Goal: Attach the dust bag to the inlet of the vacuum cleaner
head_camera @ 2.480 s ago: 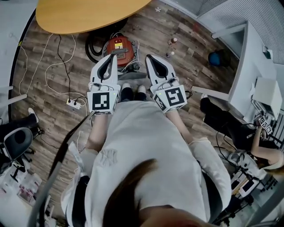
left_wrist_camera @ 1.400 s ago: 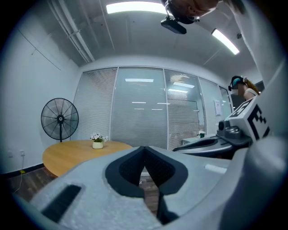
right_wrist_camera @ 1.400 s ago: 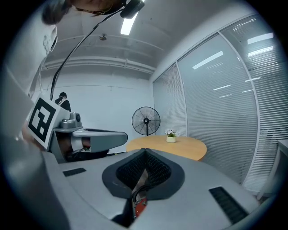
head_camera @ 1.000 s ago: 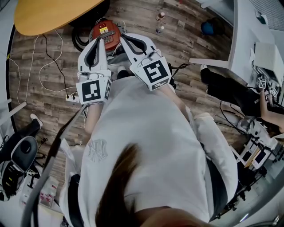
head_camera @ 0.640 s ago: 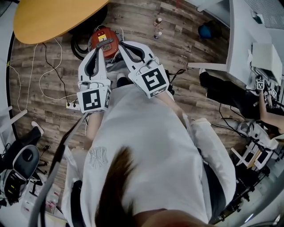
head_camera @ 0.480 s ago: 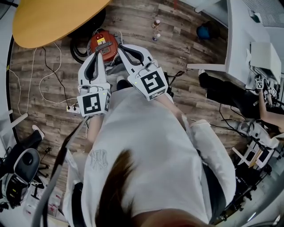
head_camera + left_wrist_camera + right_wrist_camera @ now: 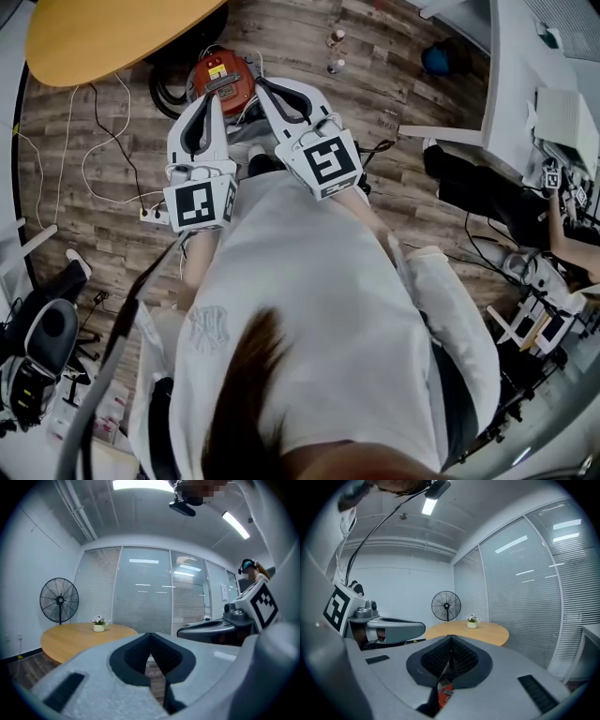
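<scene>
- Your left claw (image 7: 214, 99) and right claw (image 7: 266, 87) are both fully closed and hold nothing.
- The vacuum (image 7: 223, 82) sits on the floor (image 7: 394, 94), below and just ahead of both tips; neither is clearly nearer.
- No dust bag is identifiable.
- The vacuum's yellow label (image 7: 218, 67) is unreadable.

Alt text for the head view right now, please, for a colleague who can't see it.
A person in a white top, seen from above, holds the left gripper and right gripper forward, both shut and empty, tips toward a red vacuum cleaner on the wooden floor. A round wooden table stands beyond it.
</scene>
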`<state>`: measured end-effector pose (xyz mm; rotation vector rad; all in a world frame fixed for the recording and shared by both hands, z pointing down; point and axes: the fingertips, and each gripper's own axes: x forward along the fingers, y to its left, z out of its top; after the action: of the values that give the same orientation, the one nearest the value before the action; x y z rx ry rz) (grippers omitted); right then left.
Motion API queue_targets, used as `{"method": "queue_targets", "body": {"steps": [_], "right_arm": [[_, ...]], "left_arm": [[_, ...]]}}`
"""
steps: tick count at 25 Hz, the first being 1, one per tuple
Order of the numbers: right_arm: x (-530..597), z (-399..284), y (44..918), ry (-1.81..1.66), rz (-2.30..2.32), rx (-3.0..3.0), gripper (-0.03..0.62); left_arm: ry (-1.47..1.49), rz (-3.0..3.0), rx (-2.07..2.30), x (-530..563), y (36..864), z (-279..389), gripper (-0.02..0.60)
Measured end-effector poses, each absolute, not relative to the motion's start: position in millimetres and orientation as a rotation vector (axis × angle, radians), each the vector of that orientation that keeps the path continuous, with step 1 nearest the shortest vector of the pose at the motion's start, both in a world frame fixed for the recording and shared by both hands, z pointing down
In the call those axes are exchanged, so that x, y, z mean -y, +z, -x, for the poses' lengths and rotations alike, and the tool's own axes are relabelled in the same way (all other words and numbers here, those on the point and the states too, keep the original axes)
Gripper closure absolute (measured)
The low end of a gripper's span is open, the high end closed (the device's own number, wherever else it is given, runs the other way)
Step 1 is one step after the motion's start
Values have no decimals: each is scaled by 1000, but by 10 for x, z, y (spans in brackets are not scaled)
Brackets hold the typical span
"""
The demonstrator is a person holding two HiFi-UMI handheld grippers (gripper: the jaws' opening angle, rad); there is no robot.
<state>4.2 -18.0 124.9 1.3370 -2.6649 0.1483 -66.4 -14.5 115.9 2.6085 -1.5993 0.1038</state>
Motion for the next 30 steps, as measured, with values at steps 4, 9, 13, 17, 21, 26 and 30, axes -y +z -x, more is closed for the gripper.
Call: {"method": "queue_targets", "body": {"steps": [4, 9, 13, 17, 21, 26, 30], "right_arm": [[165, 4, 1255, 145, -1330, 2662, 591], [155, 68, 1279, 151, -1314, 2660, 591], [166, 86, 1288, 150, -1302, 2662, 591], [195, 88, 1296, 149, -1296, 2658, 591], [215, 120, 1304, 145, -1290, 2655, 591], [233, 133, 1323, 144, -1280, 2649, 591], [258, 145, 1314, 146, -1275, 2652, 591]], "left_arm": [[102, -2608, 1599, 119, 1166, 694, 565], [107, -2602, 1595, 118, 1184, 730, 565], [110, -2600, 1597, 127, 1194, 730, 565], [119, -2593, 1593, 150, 1213, 731, 565], [115, -2591, 1596, 174, 1212, 762, 565], [114, -2584, 1606, 193, 1206, 794, 565], [112, -2580, 1611, 217, 1195, 806, 565]]}}
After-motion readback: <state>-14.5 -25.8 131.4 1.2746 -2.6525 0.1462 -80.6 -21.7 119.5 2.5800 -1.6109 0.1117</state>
